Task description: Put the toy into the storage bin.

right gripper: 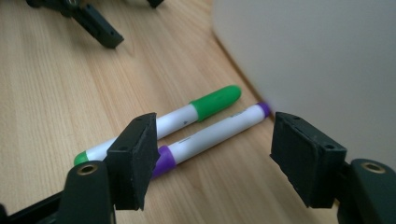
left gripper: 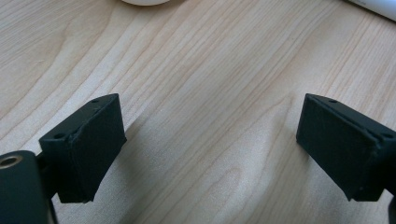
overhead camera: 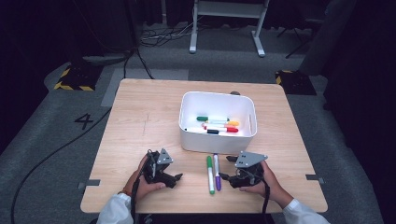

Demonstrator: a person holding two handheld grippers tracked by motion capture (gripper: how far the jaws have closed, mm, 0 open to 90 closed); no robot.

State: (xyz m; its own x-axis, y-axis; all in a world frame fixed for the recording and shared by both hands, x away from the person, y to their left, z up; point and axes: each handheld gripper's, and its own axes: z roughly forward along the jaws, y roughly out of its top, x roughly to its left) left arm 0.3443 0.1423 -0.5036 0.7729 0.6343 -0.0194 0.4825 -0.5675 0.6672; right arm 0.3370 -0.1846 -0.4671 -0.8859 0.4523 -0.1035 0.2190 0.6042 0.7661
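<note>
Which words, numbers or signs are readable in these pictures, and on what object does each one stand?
"4": a large dark numeral on the grey floor, left of the table.
Small dark print on the purple marker: too small to read.
A dark speck of print on the green marker: unreadable.
Markers in the white bin: no readable text.

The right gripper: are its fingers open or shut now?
Open. The right gripper has its fingers wide apart, gripping nothing; the purple marker lies on the table beyond them.
</note>
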